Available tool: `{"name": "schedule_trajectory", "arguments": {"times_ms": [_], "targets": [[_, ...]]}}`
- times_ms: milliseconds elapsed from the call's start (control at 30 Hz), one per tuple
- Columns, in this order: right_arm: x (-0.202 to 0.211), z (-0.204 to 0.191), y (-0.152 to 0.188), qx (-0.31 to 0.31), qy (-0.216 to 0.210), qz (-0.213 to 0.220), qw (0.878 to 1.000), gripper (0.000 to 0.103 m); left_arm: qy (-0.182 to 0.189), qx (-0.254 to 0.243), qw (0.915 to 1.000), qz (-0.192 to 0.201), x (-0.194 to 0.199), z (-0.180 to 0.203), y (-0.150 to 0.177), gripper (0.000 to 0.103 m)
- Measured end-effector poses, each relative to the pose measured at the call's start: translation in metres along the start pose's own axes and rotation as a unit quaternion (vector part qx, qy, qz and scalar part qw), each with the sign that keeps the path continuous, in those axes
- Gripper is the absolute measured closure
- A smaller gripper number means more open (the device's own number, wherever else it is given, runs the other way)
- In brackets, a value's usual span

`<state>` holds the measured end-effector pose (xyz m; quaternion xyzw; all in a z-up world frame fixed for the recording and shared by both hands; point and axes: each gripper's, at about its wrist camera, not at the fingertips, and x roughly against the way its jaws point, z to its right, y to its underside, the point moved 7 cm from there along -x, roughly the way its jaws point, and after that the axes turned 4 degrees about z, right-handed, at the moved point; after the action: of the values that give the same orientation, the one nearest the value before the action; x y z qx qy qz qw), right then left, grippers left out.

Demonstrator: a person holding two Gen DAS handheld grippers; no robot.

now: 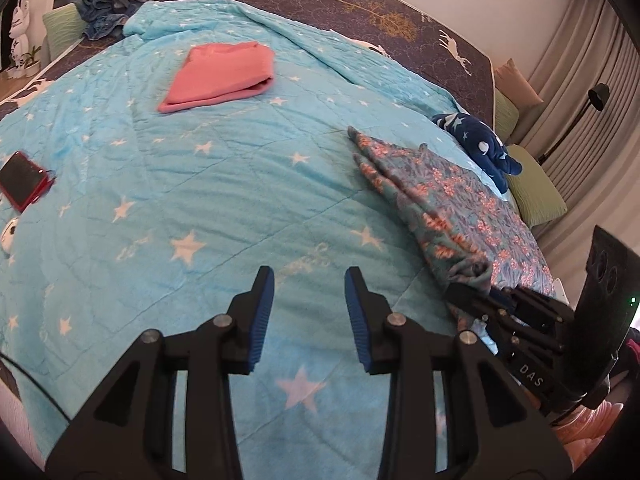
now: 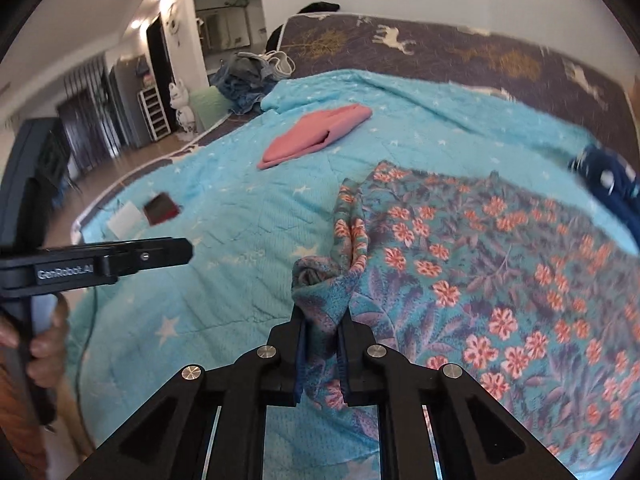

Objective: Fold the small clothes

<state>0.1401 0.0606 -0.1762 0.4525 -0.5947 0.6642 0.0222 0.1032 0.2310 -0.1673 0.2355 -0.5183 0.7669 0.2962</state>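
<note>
Floral garment (image 2: 480, 264) lying on the right side of the bed, on the star-patterned blue quilt (image 1: 200, 200), with one bunched corner pinched in my right claw (image 2: 322, 344), whose jaws are closed on the cloth. My left claw (image 1: 310, 312) hangs empty above bare quilt, jaws spread apart, well to the left of the garment. I judge the chief risk to be the thick, rolled wad slipping from the right claw, since only a crumpled corner is held. Pulling with one claw alone could also drag the garment into a twist instead of a flat fold. A folded pink garment (image 1: 222, 74) lies farther up the bed, and a red phone (image 1: 24, 186) near the left edge; a wide sweep could disturb either.
</note>
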Motion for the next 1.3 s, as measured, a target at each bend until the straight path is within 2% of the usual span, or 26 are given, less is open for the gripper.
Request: {"name": "schedule_trajectory", "arguments": {"times_ms": [133,267,400,567,633,700,767,967,1167,1300], "targets": [[0.0,0.008,0.002,-0.038,-0.024,-0.008,0.999,0.091,0.011,-0.017,0.9998,-0.005,-0.011,0.016,-0.007,0.053],[0.003,0.01,0.001,-0.047,-0.033,-0.005,0.998,0.091,0.041,-0.019,0.9987,-0.022,-0.028,0.031,-0.014,0.03],[0.002,0.011,0.001,-0.054,-0.043,-0.006,0.998,0.091,0.097,0.01,0.9932,-0.064,-0.063,0.046,-0.031,0.03],[0.005,0.012,0.002,-0.057,-0.049,-0.002,0.997,0.091,0.155,0.073,0.9788,-0.113,-0.11,0.062,-0.048,0.03],[0.007,0.014,0.001,-0.055,-0.05,-0.001,0.997,0.091,0.167,0.074,0.9761,-0.118,-0.125,0.073,-0.056,0.04],[0.008,0.015,0.0,-0.055,-0.051,0.001,0.997,0.091,0.156,0.053,0.979,-0.121,-0.134,0.082,-0.06,0.095],[0.01,0.016,0.0,-0.055,-0.052,0.004,0.997,0.091,0.144,0.049,0.9806,-0.124,-0.139,0.086,-0.064,0.095],[0.022,0.023,-0.005,-0.069,-0.062,0.02,0.996,0.091,0.128,0.008,0.9869,-0.097,-0.12,0.106,-0.077,0.095],[0.05,0.035,-0.013,-0.086,-0.071,0.058,0.992,0.092,0.14,-0.017,0.9864,-0.084,-0.105,0.141,-0.093,0.095],[0.075,0.059,-0.017,-0.113,-0.077,0.085,0.987,0.092,0.148,-0.045,0.985,-0.077,-0.102,0.183,-0.1,0.095]]}}
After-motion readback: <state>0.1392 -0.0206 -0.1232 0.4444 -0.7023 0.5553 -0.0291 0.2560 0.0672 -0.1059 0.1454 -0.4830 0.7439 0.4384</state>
